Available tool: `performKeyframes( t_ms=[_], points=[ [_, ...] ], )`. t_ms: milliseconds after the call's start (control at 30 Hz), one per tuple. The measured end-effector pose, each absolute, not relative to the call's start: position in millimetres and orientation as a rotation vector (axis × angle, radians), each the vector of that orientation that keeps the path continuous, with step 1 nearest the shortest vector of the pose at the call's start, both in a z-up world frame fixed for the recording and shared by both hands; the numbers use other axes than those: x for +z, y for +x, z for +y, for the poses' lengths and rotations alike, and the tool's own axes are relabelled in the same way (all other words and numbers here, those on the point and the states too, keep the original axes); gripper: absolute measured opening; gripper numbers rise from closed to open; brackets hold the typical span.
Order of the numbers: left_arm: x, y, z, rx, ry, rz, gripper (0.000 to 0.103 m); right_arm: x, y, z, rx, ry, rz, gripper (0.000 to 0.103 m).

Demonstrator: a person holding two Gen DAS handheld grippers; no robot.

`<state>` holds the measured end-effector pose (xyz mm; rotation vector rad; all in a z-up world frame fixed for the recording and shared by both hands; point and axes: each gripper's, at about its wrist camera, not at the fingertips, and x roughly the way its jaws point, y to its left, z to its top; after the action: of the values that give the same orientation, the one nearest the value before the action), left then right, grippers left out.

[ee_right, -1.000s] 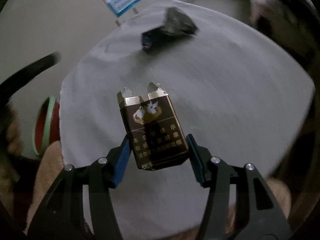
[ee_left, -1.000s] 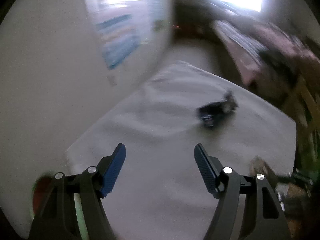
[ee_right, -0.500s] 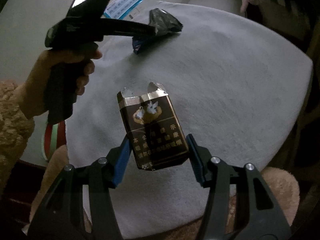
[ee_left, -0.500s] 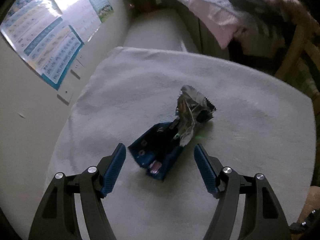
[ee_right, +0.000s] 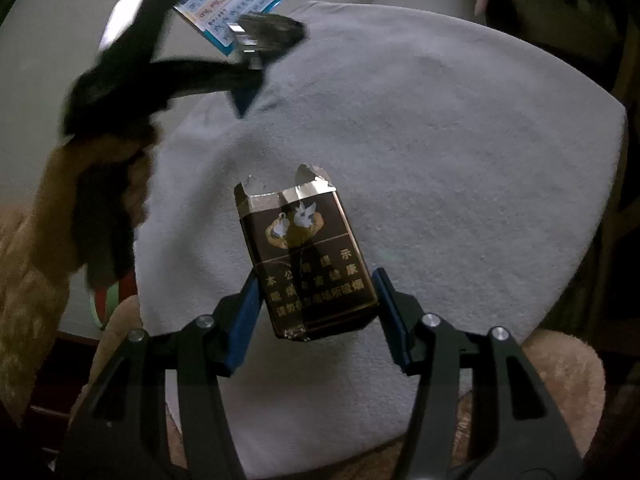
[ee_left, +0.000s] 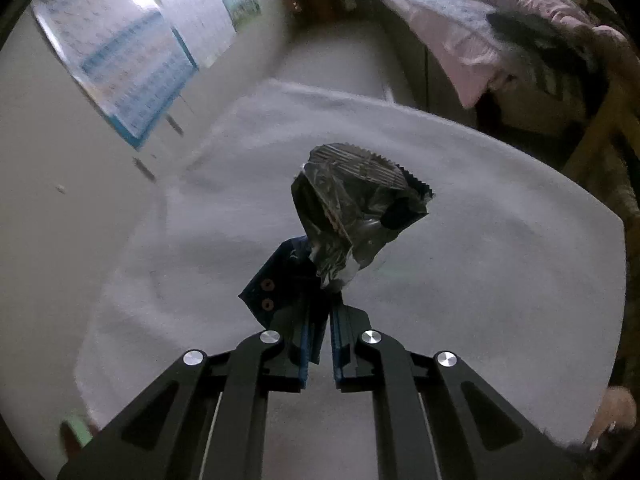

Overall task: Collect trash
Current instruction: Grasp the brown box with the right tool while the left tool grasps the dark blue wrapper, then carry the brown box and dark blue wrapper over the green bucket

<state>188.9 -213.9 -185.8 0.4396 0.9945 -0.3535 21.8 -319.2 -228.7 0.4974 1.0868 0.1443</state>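
My left gripper is shut on a crumpled blue and silver snack wrapper, held above the grey cloth-covered table. In the right wrist view the left gripper shows blurred at upper left with the wrapper in it. My right gripper is shut on a dark brown cigarette pack with a torn open foil top, held upright above the table.
A colourful poster hangs on the wall at left. A pink blanket lies on furniture at back right. A red and green bin rim shows at the table's left edge, by a person's fuzzy brown sleeve.
My left gripper swung over to the wrapper, closed on it and lifted it off the table. My right gripper has kept hold of the cigarette pack without moving much.
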Motion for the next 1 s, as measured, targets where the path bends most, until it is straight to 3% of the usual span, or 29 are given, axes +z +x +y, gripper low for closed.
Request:
performKeyframes(
  t_ms=[400,1000],
  points=[
    [-111,78,-108,-0.232,0.342,0.865,0.006,-214,26,-294,0.083,0.344,1.080,0.054],
    [-65,30,-5,-0.132,0.178,0.743,0.006,-111,32,-221,0.164,0.225,0.917,0.054]
  ],
)
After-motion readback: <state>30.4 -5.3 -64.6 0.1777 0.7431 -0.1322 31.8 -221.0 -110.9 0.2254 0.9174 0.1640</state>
